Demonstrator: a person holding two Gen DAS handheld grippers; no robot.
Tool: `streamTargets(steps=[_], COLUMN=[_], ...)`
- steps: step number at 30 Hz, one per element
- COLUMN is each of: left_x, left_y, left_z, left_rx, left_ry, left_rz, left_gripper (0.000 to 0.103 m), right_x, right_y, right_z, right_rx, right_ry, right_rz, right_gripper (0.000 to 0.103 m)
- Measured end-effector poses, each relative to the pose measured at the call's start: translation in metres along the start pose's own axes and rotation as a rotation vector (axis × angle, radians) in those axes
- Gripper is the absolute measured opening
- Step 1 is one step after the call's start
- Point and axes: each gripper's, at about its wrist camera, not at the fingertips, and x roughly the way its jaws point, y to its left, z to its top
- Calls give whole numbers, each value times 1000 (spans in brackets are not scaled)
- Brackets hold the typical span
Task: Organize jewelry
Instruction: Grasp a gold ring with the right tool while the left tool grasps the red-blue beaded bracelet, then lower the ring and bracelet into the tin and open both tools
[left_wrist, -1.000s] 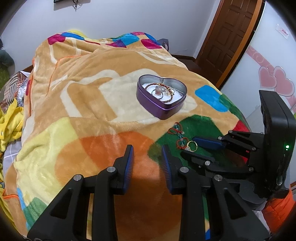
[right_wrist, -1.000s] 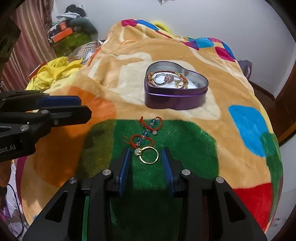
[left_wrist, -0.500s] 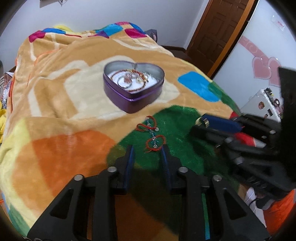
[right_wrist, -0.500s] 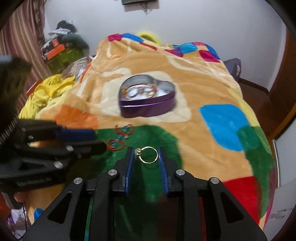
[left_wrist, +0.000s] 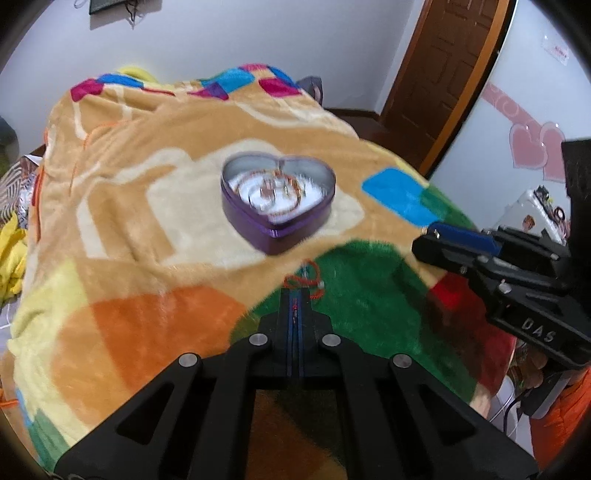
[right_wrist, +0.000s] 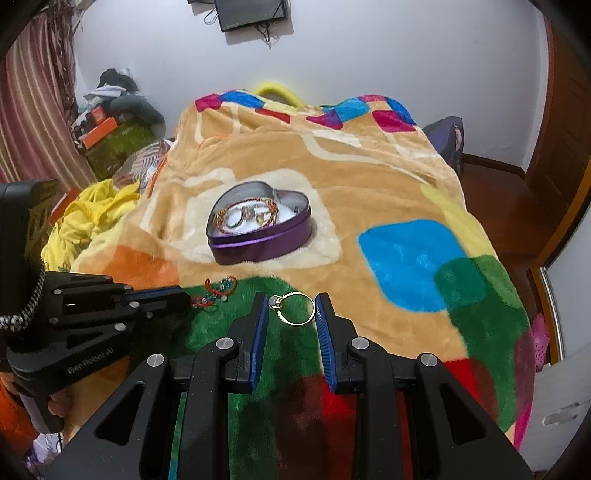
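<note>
The left wrist view is smeared by motion, so the contents of the heart tin read only as blurred rings and a beaded loop on white lining; the right wrist view shows them sharper as bangles and small pieces, though none can be counted surely. The left gripper has its jaws closed together on a red cord piece: a thin red strand shows in the slit between the blue pads, and the rest of the cord loops out past the tips, over the green patch of the blanket. How much of the cord is off the blanket cannot be told. In the right wrist view the same gripper comes in from the left edge, its tips meeting the red cord by the green patch, with a second red cord lying just beyond it; the left view barely separates the two.

The right gripper is narrow, its pads pressing the sides of a gold ring, held clear above the blanket; a small setting sits at the ring's left. From the left wrist view only that gripper's side shows, at the right edge, and the ring is hidden. The tin sits open on the pale patch, well beyond both grippers.
</note>
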Motion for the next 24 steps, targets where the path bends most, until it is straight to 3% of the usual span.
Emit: streamTargets(steps=[17,24], left_x=[-73,-89], left_y=[-11,-12], left_z=[60,80], left_rx=[37,52], left_ry=[-239,-302], left_rz=[-1,6], left_gripper=[0,0], right_x=[-22,-22], right_y=[4,9], right_z=[34,47], right_rx=[1,-10], right_ry=[-117,-148], right_rz=[4,11], right_gripper=[23,23])
